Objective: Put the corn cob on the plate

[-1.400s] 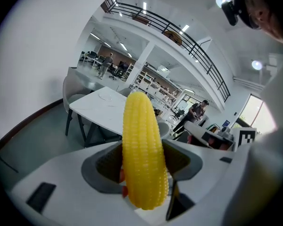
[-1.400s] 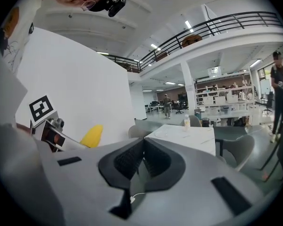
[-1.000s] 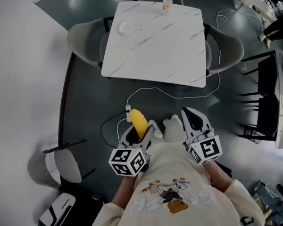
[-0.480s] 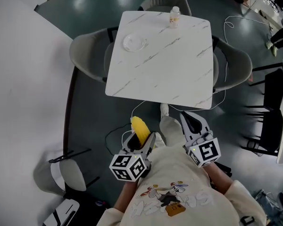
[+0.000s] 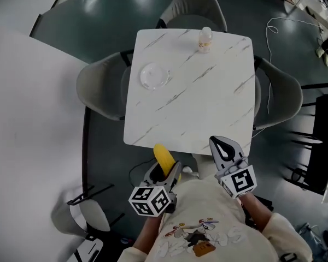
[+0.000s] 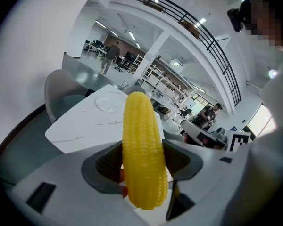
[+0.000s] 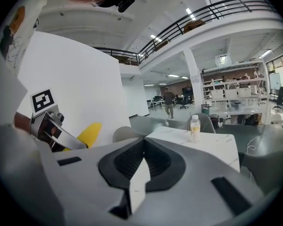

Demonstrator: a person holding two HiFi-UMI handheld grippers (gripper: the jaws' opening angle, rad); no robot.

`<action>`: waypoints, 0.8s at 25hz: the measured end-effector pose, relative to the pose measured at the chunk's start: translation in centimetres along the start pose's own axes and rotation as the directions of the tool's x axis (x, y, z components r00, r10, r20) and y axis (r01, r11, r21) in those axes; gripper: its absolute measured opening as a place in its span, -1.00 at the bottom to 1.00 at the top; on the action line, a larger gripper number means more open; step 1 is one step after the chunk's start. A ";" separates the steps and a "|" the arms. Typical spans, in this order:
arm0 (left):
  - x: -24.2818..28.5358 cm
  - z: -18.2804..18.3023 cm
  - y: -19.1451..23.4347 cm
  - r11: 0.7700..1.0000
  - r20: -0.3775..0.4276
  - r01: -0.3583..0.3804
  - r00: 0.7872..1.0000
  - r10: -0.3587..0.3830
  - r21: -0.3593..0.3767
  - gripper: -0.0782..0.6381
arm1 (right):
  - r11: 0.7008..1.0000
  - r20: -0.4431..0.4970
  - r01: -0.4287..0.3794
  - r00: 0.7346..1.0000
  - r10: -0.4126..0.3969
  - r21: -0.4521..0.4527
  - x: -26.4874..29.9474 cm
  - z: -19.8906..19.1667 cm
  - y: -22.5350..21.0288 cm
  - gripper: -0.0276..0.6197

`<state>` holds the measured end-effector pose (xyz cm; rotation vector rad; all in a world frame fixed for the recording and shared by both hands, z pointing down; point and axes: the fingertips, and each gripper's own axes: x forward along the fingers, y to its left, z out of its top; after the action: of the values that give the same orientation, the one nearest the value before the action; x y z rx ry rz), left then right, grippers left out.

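Observation:
A yellow corn cob (image 5: 164,157) stands upright between the jaws of my left gripper (image 5: 165,171), which is shut on it; in the left gripper view the corn cob (image 6: 142,147) fills the middle. My right gripper (image 5: 224,146) hangs beside it, shut with nothing in it. Both are held close to my body at the near edge of the white marble table (image 5: 208,108). A clear glass plate (image 5: 154,76) lies on the table's far left part, also seen as a small plate (image 6: 106,103) past the corn.
A small plastic bottle (image 5: 205,39) stands at the table's far edge. Grey chairs (image 5: 101,86) flank the table on three sides. A white cable (image 5: 270,53) trails over the floor at right. A white wall panel (image 5: 33,119) runs along the left.
I have walked up to the table: it has come nearer and now reaches the grippers. The left gripper still holds the corn, and the right stays shut.

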<state>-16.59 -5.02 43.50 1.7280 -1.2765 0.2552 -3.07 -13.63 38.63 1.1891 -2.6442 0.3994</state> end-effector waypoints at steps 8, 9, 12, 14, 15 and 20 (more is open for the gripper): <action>2.1 3.7 0.8 0.998 0.013 -0.059 0.998 0.060 -0.028 -0.04 | 0.999 -0.013 -0.042 0.999 0.042 0.017 4.2 1.3 -2.6 -0.90; 2.1 3.9 0.9 0.998 0.016 -0.063 0.998 0.064 -0.031 -0.04 | 0.999 -0.015 -0.047 0.999 0.048 0.020 4.5 1.4 -2.6 -0.90; 2.1 4.9 1.0 0.997 0.027 -0.072 0.997 0.073 -0.034 -0.04 | 0.998 -0.006 -0.058 0.998 0.058 0.022 5.3 2.1 -2.6 -0.90; 2.2 5.2 0.9 0.997 0.025 -0.071 0.997 0.072 -0.034 -0.04 | 0.998 0.003 -0.055 0.998 0.055 0.021 5.4 2.6 -2.6 -0.90; 2.3 5.3 0.9 0.997 0.023 -0.069 0.997 0.069 -0.031 -0.04 | 0.998 0.005 -0.053 0.999 0.053 0.019 5.4 2.7 -2.7 -0.90; 4.0 6.4 1.6 0.999 -0.003 -0.051 0.999 0.051 -0.008 -0.04 | 0.999 -0.007 -0.045 0.999 0.045 0.004 6.6 2.4 -3.1 -0.90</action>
<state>-18.41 -12.51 43.51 1.6895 -1.3193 0.2814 -5.25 -20.95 38.82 1.1284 -2.6693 0.4159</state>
